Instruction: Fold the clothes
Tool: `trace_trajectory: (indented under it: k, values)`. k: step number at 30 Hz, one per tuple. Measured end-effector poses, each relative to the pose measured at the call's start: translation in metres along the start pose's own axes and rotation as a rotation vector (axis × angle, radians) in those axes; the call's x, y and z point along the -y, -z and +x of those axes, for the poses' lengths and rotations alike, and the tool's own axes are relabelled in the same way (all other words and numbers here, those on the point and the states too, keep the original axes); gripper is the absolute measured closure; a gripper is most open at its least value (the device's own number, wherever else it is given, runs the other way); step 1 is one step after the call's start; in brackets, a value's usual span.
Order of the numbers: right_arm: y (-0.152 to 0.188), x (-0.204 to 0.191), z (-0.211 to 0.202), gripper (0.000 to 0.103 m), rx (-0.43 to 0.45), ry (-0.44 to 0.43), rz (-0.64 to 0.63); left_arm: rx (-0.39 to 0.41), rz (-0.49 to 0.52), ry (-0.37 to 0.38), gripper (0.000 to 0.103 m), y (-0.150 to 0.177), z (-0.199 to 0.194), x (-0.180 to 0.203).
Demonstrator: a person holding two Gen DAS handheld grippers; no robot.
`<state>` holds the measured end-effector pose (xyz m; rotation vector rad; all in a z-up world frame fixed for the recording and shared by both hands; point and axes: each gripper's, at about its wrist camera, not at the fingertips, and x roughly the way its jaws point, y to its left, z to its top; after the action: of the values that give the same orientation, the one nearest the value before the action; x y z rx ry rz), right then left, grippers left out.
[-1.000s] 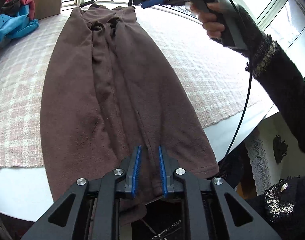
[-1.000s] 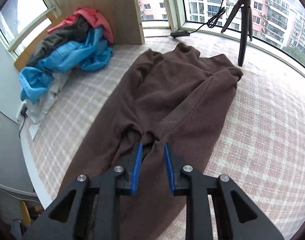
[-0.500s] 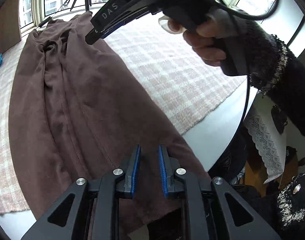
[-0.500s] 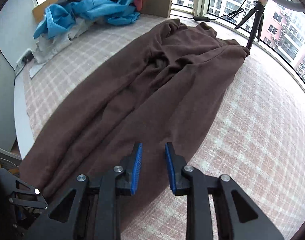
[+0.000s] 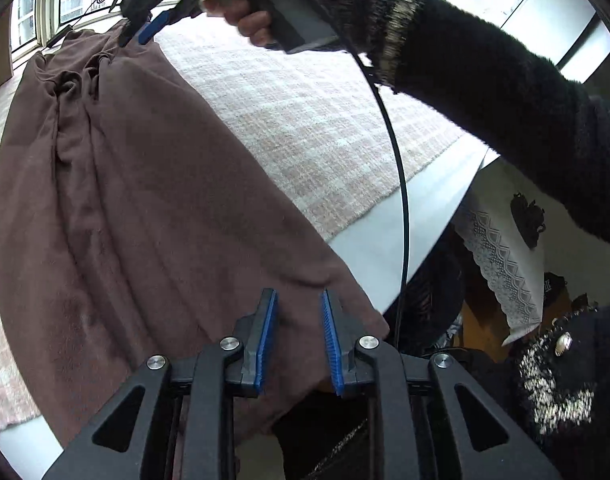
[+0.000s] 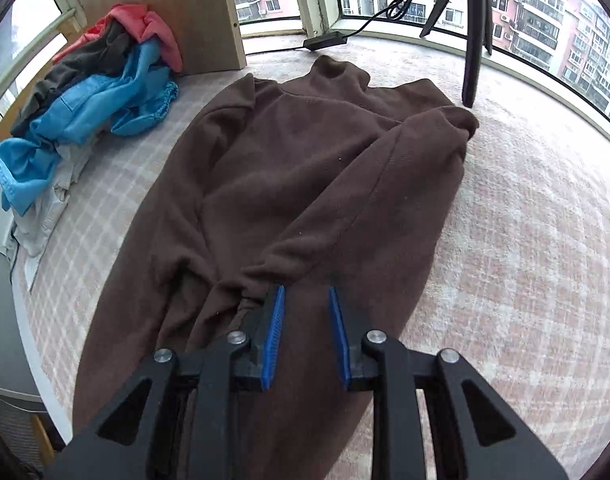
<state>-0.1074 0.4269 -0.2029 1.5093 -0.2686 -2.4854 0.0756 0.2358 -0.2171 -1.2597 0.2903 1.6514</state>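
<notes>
Pile of blue, red and grey clothes (image 6: 93,92) left of the brown fleece sweater (image 6: 305,184), which lies flat on the pink checked woven cloth (image 6: 525,260). Left gripper (image 5: 298,340) over sweater hem, jaws parted, empty. Right gripper (image 6: 305,336) above sweater's sleeve cuffs, jaws parted, empty. Black tripod (image 6: 471,36) right of sweater collar.

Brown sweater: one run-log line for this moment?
stage: pre-fold | brown sweater: flat, sleeves folded in | left gripper: open over hem | right gripper: open by cuff | clothes pile: untouched
</notes>
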Motion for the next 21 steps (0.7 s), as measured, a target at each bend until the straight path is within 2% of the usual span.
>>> trace_trajectory:
  k: [1, 2, 4, 8, 10, 12, 14, 16, 18, 21]
  values:
    - [-0.003, 0.004, 0.002, 0.08, -0.004, -0.01, 0.017, 0.001, -0.017, -0.001, 0.082, 0.002, -0.006, -0.003]
    - [0.008, 0.004, -0.006, 0.08, -0.007, -0.02, 0.024, 0.001, -0.034, -0.003, 0.082, 0.004, -0.012, -0.006]
    - [0.045, -0.001, -0.026, 0.08, -0.018, -0.048, 0.027, 0.007, -0.061, -0.016, 0.082, 0.004, -0.023, -0.013]
    - [0.132, -0.029, -0.044, 0.08, -0.061, -0.112, 0.018, 0.041, -0.046, -0.047, 0.082, -0.001, -0.044, -0.022]
    - [0.172, -0.048, -0.044, 0.078, -0.088, -0.096, -0.016, 0.058, -0.04, -0.062, 0.082, -0.005, -0.055, -0.026]
    - [0.206, -0.07, -0.05, 0.077, -0.087, -0.009, -0.117, 0.075, -0.034, -0.076, 0.078, -0.009, -0.065, -0.029]
    - [0.224, -0.082, -0.061, 0.078, -0.121, 0.087, -0.212, 0.093, -0.04, -0.12, 0.078, -0.012, -0.072, -0.038]
    - [0.233, -0.091, -0.075, 0.078, -0.132, 0.157, -0.273, 0.097, -0.048, -0.125, 0.078, -0.012, -0.075, -0.046]
    - [0.234, -0.095, -0.093, 0.078, -0.082, 0.149, -0.275, 0.094, -0.036, -0.147, 0.078, -0.01, -0.071, -0.047]
    - [0.237, -0.1, -0.091, 0.078, -0.065, 0.096, -0.216, 0.075, -0.009, -0.134, 0.078, -0.009, -0.057, -0.039]
